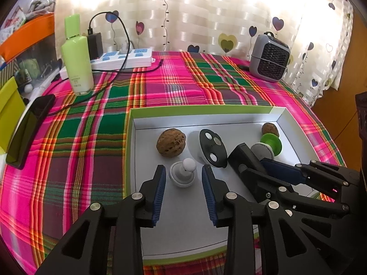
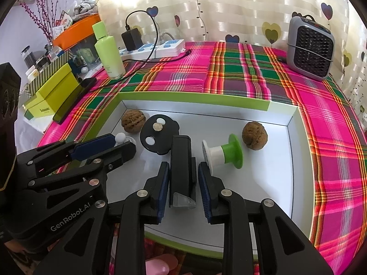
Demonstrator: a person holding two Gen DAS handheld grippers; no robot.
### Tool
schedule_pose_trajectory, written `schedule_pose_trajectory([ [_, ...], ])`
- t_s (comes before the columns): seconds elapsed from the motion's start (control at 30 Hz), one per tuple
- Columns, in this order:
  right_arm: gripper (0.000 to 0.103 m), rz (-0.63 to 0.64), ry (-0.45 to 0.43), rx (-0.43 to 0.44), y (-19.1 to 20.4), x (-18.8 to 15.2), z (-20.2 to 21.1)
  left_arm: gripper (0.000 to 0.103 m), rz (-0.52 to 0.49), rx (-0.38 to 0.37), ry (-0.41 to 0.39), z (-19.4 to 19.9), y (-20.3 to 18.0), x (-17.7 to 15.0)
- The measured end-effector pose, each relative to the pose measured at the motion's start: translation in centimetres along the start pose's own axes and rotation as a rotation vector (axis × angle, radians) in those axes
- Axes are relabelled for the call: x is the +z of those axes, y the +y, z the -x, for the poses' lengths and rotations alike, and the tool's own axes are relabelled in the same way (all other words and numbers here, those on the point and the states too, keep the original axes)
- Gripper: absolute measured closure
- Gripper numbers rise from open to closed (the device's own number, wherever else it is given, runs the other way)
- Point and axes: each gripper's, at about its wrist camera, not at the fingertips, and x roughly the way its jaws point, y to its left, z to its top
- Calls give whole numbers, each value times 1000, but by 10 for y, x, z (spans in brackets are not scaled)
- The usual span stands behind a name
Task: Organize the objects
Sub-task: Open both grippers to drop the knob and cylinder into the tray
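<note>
Inside the white green-rimmed cardboard tray (image 1: 281, 114), my left tool (image 1: 183, 178) stands open around the small white knob (image 1: 183, 174), my right tool (image 2: 183, 183) open around the black rectangular block (image 2: 182, 160); sorting appears nearly complete.

Partly hidden behind the right claw (image 1: 257, 160): green and white spool (image 1: 267, 145). Near rim of the tray (image 2: 174, 244) covered by claw arms. Label print on the green bottle (image 1: 76, 68) too small to read. Pink thing (image 2: 160, 264) cut off at the bottom edge.
</note>
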Motion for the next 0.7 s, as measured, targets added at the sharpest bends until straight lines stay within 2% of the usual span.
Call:
schedule_pose_trajectory([
  [0.1,74,-2,-7,1,-1,-1,3,68,5,7,-5,5,1,-1],
  [0.17,67,-4,-11,0,-1,-1,4,67,10,14,-8,9,2,-3],
  [0.7,67,7,-50,-18,4,-8,22,65,24,32,-44,33,1,-16],
])
